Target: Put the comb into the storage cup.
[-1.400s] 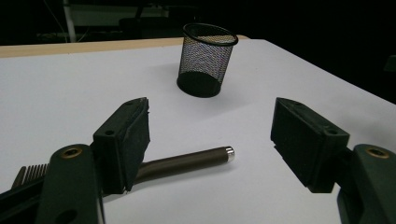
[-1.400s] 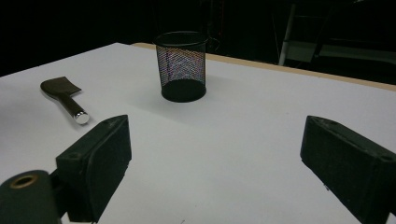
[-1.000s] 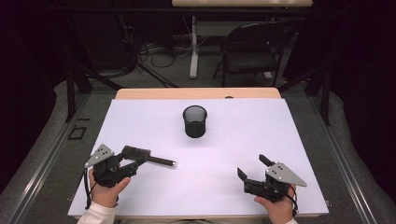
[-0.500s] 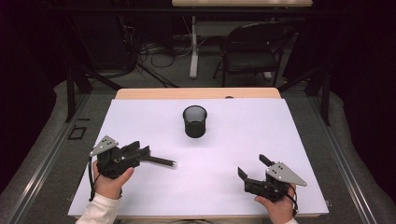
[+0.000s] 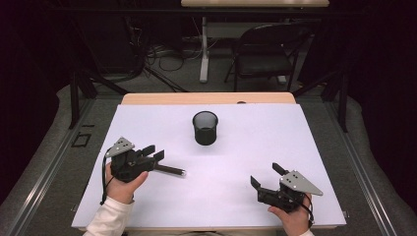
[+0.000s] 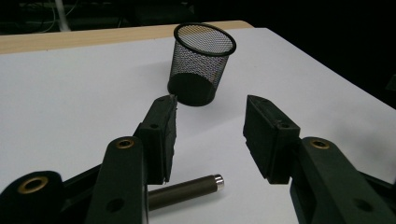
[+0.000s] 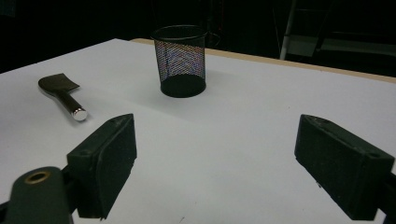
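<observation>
A dark metal pen (image 5: 171, 170) with a silver tip lies on the white table (image 5: 246, 147). My left gripper (image 5: 156, 152) hovers just above its dark end with the jaws open. In the left gripper view the pen (image 6: 187, 189) lies under the left jaw, ungripped, its far end hidden. Between the open jaws of my left gripper (image 6: 210, 100) stands the black mesh cup (image 6: 201, 65). That cup (image 5: 205, 128) stands upright at the table's middle back. My right gripper (image 5: 264, 173) rests open near the front right, with nothing in it. The right gripper view shows my right gripper (image 7: 217, 121), the cup (image 7: 180, 60) and the pen (image 7: 74, 111).
The white sheet covers a wooden table whose bare strip (image 5: 206, 98) shows at the back. A black chair (image 5: 265, 54) and a table leg (image 5: 203, 49) stand on the floor beyond. Free white surface lies between the two grippers.
My left gripper has shifted slightly away from the person and turned above the pen. The pen lies where it was. The right gripper has not moved.
</observation>
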Demonstrator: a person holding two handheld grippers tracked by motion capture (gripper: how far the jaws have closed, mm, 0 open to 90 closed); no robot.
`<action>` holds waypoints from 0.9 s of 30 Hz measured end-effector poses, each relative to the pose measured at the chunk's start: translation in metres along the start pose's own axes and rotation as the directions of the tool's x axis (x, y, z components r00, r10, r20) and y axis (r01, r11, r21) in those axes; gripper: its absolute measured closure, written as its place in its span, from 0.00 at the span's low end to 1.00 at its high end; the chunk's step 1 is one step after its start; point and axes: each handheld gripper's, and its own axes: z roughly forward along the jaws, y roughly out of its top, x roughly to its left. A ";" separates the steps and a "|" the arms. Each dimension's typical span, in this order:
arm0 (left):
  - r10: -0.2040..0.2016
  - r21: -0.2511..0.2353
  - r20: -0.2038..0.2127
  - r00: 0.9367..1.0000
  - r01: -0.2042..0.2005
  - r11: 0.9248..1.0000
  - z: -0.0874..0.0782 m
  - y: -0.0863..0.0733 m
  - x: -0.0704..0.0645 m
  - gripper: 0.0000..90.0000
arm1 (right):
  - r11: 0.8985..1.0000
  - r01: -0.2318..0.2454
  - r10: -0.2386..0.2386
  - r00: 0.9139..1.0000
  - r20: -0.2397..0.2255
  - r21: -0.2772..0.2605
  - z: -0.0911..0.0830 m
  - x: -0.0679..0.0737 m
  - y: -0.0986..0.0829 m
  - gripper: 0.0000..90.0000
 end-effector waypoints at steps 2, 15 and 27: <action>-0.003 0.008 0.000 1.000 0.003 1.000 0.002 -0.001 0.000 0.61 | 1.000 0.002 -0.002 1.000 0.000 0.001 0.000 0.000 0.000 0.14; 0.003 0.082 -0.033 0.999 -0.001 0.997 0.028 -0.015 -0.003 0.75 | 1.000 0.003 -0.003 1.000 -0.001 0.006 0.000 -0.001 0.000 0.15; 0.011 0.112 -0.053 0.999 -0.005 0.994 0.046 -0.028 -0.004 0.92 | 1.000 0.001 -0.001 1.000 -0.004 0.012 0.000 -0.001 -0.001 0.16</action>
